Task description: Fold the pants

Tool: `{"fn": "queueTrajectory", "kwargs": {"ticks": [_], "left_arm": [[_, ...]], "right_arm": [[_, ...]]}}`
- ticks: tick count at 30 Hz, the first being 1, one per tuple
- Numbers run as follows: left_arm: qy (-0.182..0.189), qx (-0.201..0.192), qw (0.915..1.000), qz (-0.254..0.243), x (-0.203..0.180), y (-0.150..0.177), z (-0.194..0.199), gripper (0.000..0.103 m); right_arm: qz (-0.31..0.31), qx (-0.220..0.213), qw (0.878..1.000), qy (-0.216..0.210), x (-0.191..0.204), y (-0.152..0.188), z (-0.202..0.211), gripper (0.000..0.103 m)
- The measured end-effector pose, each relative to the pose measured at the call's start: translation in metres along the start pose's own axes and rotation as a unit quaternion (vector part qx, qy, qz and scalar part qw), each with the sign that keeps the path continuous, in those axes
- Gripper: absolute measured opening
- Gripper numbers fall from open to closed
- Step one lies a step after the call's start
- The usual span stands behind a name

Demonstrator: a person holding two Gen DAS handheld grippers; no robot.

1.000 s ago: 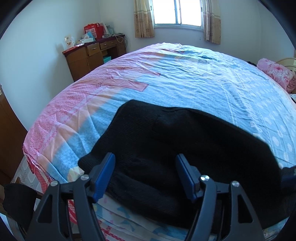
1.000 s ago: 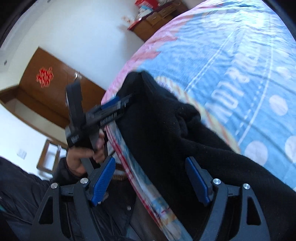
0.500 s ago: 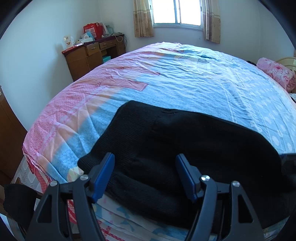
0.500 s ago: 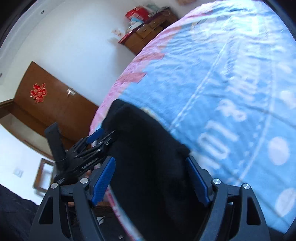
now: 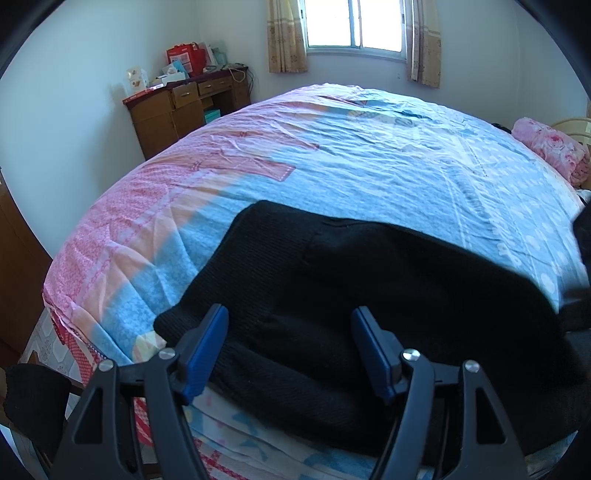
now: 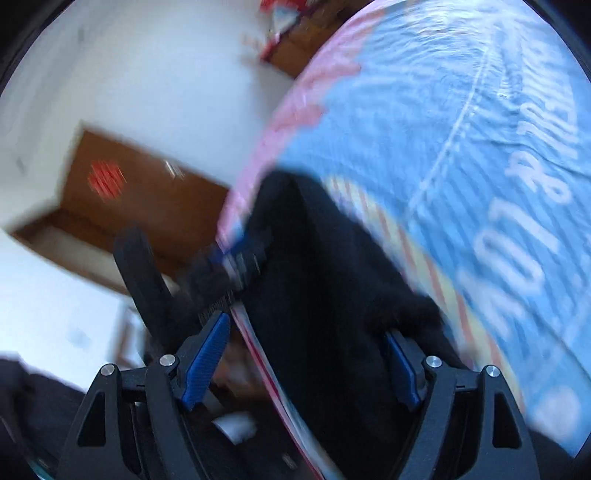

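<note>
We judged the soft, limp pants (image 5: 369, 295) best pinched at an edge; both tools (image 5: 290, 350) (image 6: 306, 360) were spread.

One black pants (image 5: 369, 280), two grippers (image 5: 291, 349), seemingly one pillow (image 5: 550, 149).

The left wrist view sits low at the bed's (image 5: 369, 155) near edge, facing the window (image 5: 354, 26) at 12 o'clock. The blurred right wrist view looks leftward along that edge, close over the black pants (image 6: 325, 295), which both views share.
</note>
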State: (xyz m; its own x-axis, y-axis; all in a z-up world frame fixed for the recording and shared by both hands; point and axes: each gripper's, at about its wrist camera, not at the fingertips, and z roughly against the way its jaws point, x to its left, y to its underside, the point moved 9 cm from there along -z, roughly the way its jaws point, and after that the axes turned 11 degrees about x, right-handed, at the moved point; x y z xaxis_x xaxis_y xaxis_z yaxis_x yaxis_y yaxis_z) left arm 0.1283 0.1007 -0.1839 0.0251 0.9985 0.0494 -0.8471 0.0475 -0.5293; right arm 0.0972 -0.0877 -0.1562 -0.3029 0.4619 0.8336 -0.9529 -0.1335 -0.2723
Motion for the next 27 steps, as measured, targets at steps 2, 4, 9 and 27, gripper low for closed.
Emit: {"fn": "queueTrajectory", "kwargs": {"ticks": [2,4,9,27], "left_arm": [[0.005,0.002,1.0,0.002,0.0,0.0,0.0,0.072],[0.012,0.002,0.9999,0.005,0.001,-0.001,0.001,0.072],[0.013,0.004,0.9999,-0.004,0.0,-0.002,0.0,0.072],[-0.015,0.007,0.9993,-0.034,0.002,-0.009,-0.006,0.075]], "right_arm": [[-0.047,-0.063,0.995,-0.068,-0.014,-0.023,0.013,0.08],[-0.082,-0.1,0.986,-0.102,-0.031,-0.038,0.025,0.08],[-0.098,-0.11,0.979,-0.142,-0.042,-0.057,0.058,0.08],[0.027,-0.108,0.952,0.286,-0.062,-0.058,0.138,0.046]]}}
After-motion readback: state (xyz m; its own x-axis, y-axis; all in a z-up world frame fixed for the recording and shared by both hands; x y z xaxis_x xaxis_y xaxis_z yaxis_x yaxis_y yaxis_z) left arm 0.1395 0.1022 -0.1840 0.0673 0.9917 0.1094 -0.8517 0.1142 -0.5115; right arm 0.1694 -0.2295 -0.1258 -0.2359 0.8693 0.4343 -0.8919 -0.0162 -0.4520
